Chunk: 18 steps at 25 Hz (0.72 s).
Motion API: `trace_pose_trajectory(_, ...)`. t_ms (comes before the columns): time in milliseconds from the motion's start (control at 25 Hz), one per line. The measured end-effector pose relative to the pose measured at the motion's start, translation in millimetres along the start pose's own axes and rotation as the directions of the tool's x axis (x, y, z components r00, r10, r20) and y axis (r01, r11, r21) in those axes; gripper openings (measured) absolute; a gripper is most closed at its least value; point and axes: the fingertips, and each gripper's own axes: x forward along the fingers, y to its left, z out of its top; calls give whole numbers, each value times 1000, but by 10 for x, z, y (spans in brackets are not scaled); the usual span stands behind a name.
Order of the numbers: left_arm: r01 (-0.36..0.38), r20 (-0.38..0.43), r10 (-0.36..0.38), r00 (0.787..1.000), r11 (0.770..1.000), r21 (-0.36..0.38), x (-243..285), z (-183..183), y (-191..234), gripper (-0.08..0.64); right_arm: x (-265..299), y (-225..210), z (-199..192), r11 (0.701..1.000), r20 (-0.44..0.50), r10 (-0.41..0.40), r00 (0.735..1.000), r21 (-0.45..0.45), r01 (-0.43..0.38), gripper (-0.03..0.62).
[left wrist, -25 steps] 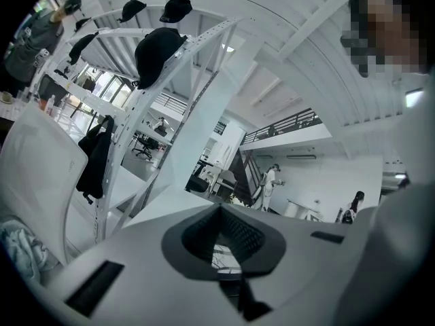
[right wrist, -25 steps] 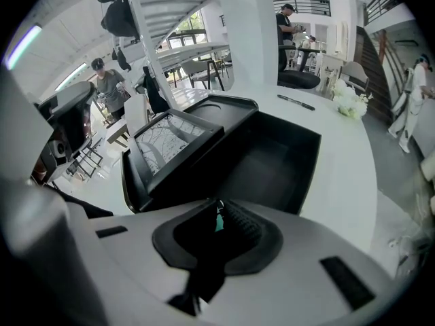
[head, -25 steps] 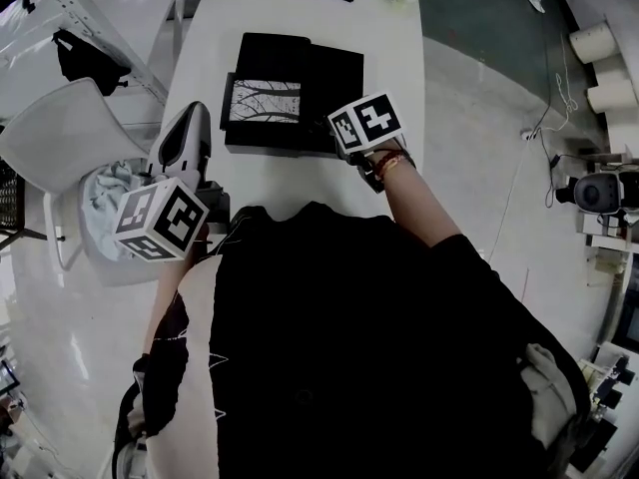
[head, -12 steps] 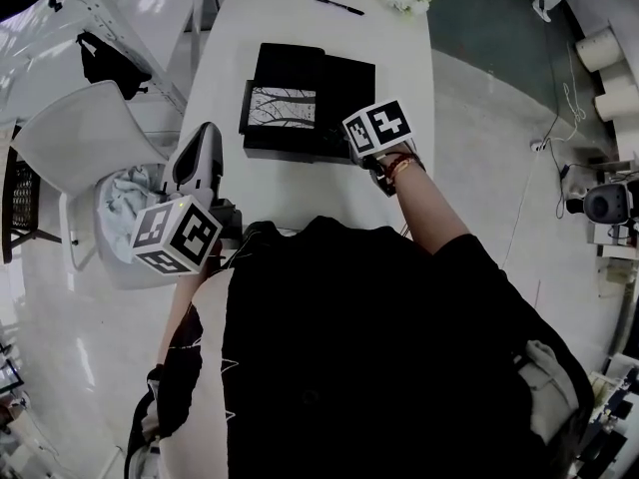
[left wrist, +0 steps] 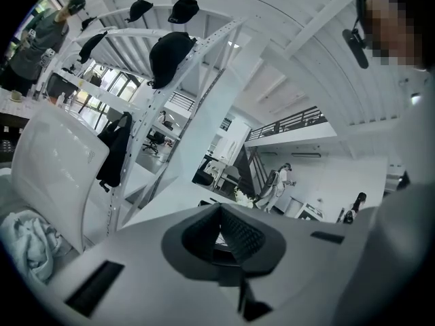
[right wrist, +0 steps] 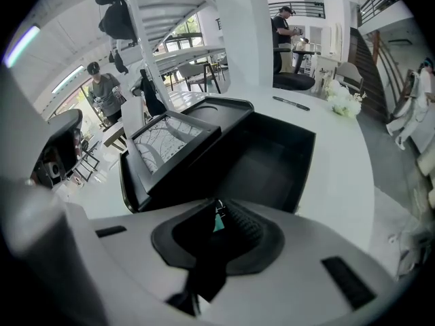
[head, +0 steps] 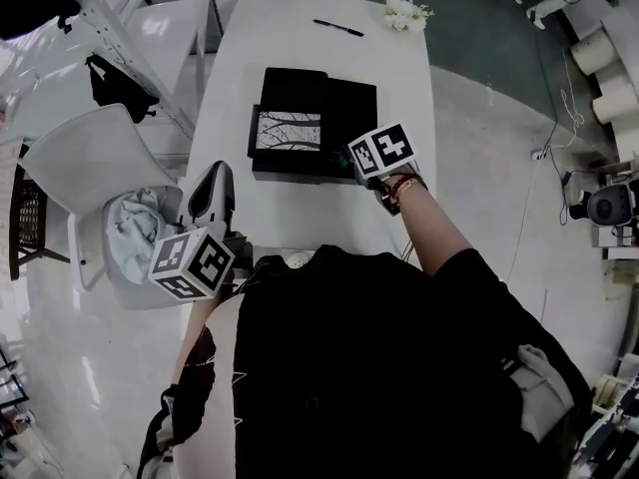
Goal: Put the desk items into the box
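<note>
An open black box [head: 351, 108] lies mid-table, and a framed picture of branches [head: 288, 130] rests on its left half. My right gripper [head: 361, 171] points steeply down at the box's near right corner. In the right gripper view the box [right wrist: 272, 161] lies just ahead of the right gripper [right wrist: 219, 223]. Its jaws have just been opening a little, and a small teal thing [right wrist: 217, 223] still sits in the narrow gap between the pads. My left gripper [head: 218, 176] hangs nearly level over the table's left edge. The left gripper [left wrist: 221, 233] is shut and holds nothing.
A black pen [head: 337, 28] and a bunch of white flowers [head: 404, 10] lie at the far end of the white table [head: 300, 218]. To the left stand a white chair [head: 85, 163] with a crumpled cloth [head: 130, 228] and a metal rack [head: 120, 38].
The left gripper has slid a little nearer the person along the table's left edge. The right gripper stays at the box's near right corner.
</note>
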Motion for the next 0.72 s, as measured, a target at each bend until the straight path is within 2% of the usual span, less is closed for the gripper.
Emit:
trace_pose_trajectory(520, 29, 11, -30, 999, 999, 25, 121, 170, -46, 11, 3, -13, -1, 1000, -2, -7, 1000, 27, 7, 60)
trace_pose_trajectory(720, 40, -5, -40, 999, 999, 24, 179, 118, -75, 11, -15, -26, 22, 999, 11, -9, 1000, 32, 9, 58)
